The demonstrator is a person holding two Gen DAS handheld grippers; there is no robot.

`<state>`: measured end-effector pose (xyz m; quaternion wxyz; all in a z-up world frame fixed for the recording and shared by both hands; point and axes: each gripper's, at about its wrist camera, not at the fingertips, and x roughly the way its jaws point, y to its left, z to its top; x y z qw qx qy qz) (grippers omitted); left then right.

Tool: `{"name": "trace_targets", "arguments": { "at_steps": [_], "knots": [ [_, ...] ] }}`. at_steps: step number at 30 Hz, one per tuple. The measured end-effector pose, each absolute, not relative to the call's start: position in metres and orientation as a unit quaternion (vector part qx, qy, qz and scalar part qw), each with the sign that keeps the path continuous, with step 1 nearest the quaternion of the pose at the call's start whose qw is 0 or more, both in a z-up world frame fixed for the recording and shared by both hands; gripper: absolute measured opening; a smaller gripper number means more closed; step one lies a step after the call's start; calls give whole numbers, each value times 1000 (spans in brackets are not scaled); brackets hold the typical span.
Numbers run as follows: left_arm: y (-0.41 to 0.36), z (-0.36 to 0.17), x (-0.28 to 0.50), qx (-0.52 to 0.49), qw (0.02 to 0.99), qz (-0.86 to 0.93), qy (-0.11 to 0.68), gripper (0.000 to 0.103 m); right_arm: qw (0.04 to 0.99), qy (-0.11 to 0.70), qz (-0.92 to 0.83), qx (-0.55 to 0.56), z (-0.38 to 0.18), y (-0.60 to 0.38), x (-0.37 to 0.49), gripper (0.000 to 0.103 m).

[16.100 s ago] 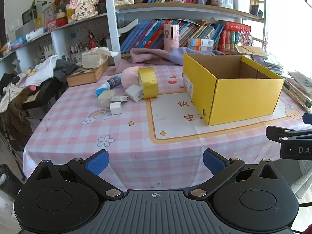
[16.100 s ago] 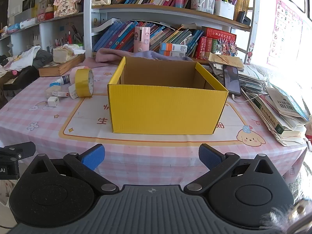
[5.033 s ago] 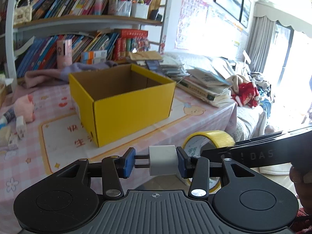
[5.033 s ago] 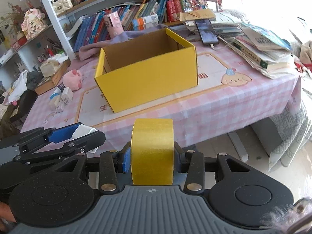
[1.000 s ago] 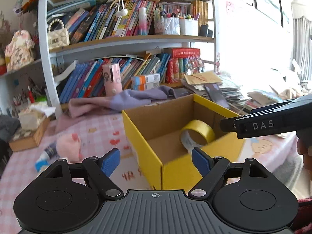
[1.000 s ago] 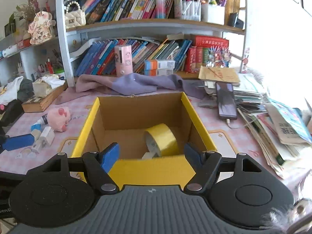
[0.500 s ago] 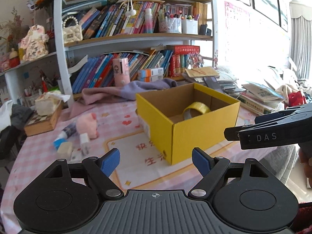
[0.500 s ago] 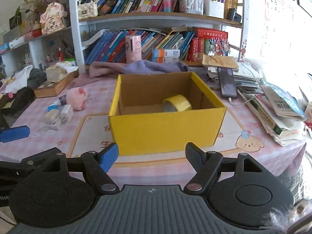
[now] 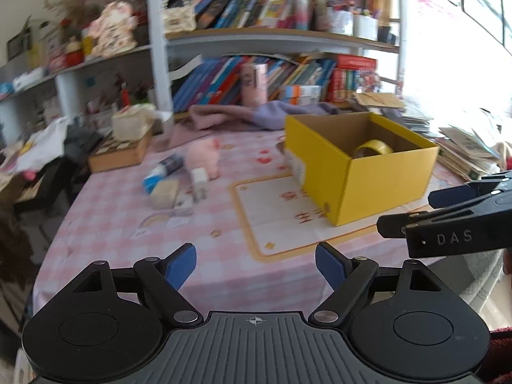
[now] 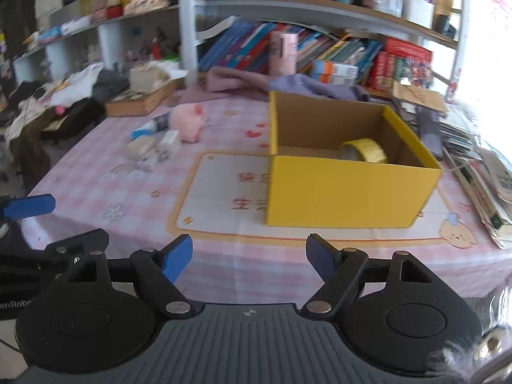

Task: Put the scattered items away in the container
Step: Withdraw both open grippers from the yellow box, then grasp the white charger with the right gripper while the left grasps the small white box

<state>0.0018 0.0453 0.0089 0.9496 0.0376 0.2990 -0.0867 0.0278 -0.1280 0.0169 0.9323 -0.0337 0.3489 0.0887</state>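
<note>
Through the left wrist view, your left gripper (image 9: 256, 264) stands wide with nothing between its blue pads. The scattered items (image 9: 179, 185) lie in a cluster well ahead to the left: a pink plush toy (image 9: 204, 156), a tube (image 9: 161, 171), a white block (image 9: 199, 184) and a beige block (image 9: 164, 193). The yellow box (image 9: 377, 182) sits to the right with the tape roll (image 9: 372, 149) already inside. Pick one piece, likely the white block, and centre it between the pads before you squeeze.

Through the right wrist view, your right gripper (image 10: 249, 256) is empty, its jaws opening. The cluster (image 10: 160, 147) sits far left, the box (image 10: 348, 192) straight ahead. Approach from the near side so neither tool knocks the other, and lift clear of the rim.
</note>
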Motion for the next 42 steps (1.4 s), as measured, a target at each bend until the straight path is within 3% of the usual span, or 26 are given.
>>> {"name": "trace_targets", "arguments": {
  "at_steps": [26,42],
  "knots": [
    [110,1,-9,-4,947,-2,321,84,909,364,183,-90,14,-48,50,77],
    [126,-13,64,1,939,10,344,84,895,386,202,-91,-1,-23,136,77]
  ]
}}
